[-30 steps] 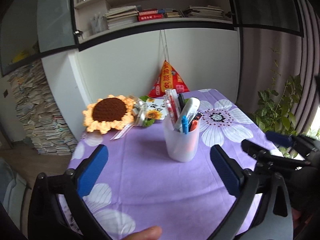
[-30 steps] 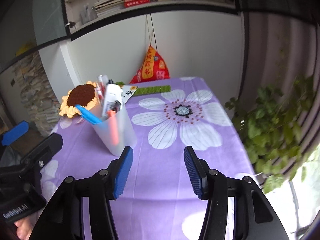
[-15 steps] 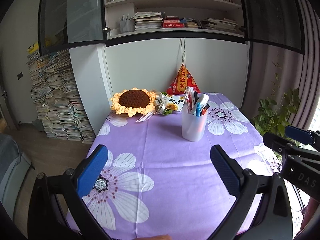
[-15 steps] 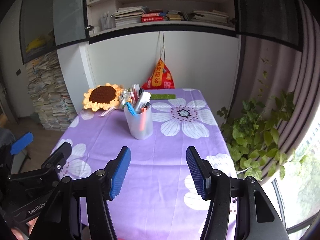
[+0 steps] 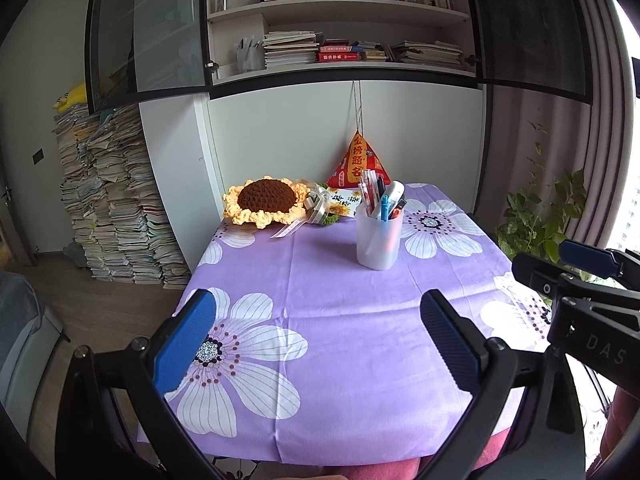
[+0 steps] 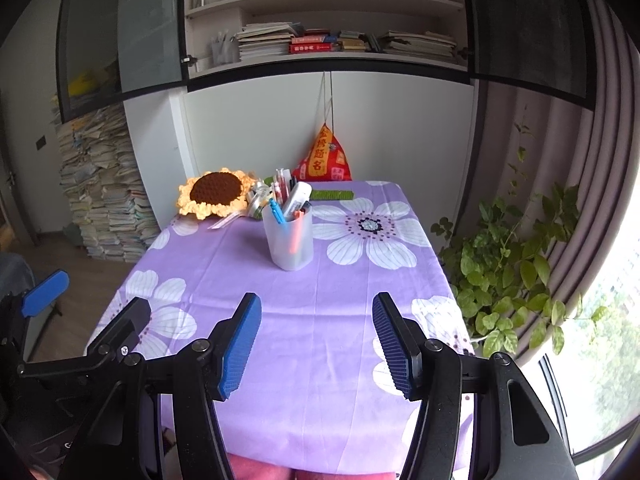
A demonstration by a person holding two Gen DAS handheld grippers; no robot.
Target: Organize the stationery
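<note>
A frosted white pen cup (image 5: 379,240) (image 6: 289,240) stands upright toward the back of the table, packed with several pens, a blue marker and a white tube. My left gripper (image 5: 316,344) hangs open over the table's near edge, nothing between its blue pads. My right gripper (image 6: 316,344) is also open and empty, well short of the cup. Each gripper shows at the side of the other's view.
A purple flowered tablecloth (image 5: 340,320) covers the table. At the back lie a crocheted sunflower (image 5: 266,200), a small bouquet with a card (image 5: 336,208), a red pyramid pouch (image 5: 358,164) and a green strip (image 6: 332,195). Book stacks (image 5: 112,200) stand left, a plant (image 6: 508,264) right.
Both grippers have drawn back and up from the pen cup, which now looks smaller and farther off. More of the table, shelves and floor shows. Jaw widths look the same.
</note>
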